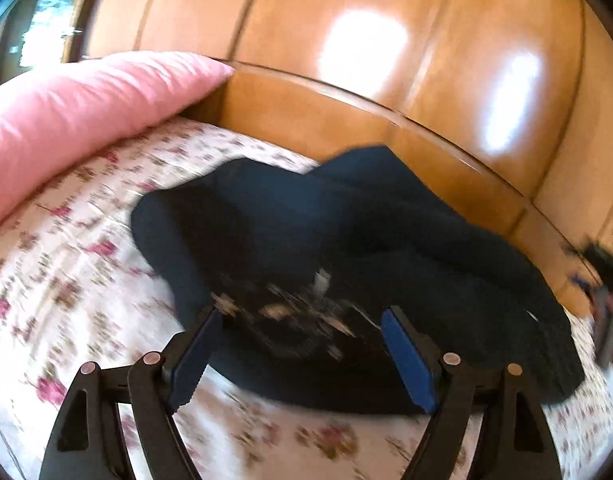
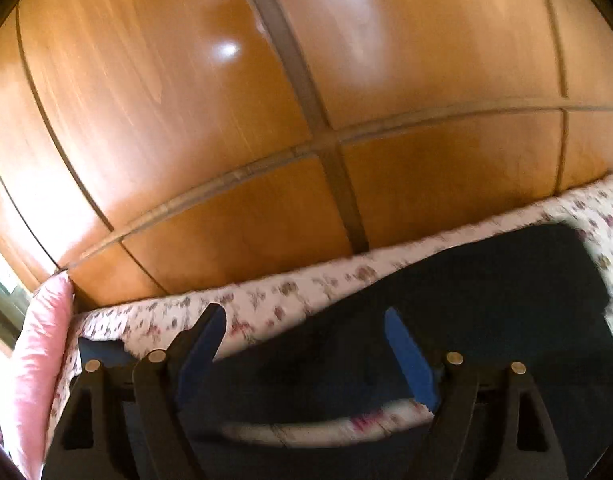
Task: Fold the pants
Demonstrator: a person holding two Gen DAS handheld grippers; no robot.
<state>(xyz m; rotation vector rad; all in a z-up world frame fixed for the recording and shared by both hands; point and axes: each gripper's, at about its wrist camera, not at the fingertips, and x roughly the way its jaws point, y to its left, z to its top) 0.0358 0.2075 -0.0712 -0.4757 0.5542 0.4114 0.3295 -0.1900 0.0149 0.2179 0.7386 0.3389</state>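
Both claws stand spread wide with nothing between their blue pads. Low in the left wrist view, the left gripper point(image 1: 302, 354) hangs over the near edge of the pants point(image 1: 346, 248), its left pad point(image 1: 192, 364) over the floral bedsheet point(image 1: 66, 280) and its right pad point(image 1: 410, 360) over the dark cloth; whether either pad touches the fabric is lost in blur. A smeared patterned patch, perhaps a label or lining, shows on the pants just beyond the fingertips. The pants lie as a rumpled dark navy heap across the centre and right of that frame, reaching toward the wooden bed frame point(image 1: 346, 120). At the far right edge a blurred dark object shows, too smeared to identify. A pink pillow point(image 1: 74, 112) fills the upper left, resting on the sheet against the glossy wooden panels point(image 1: 306, 12) behind.

In the right wrist view, the right gripper point(image 2: 306, 354) is likewise released above the pants point(image 2: 486, 292), which spread over the lower centre and right. A strip of the sheet point(image 2: 290, 292) runs behind the cloth, another sliver shows below between the fingers. The pillow point(image 2: 38, 352) sits at lower left, the panels point(image 2: 186, 100) above.
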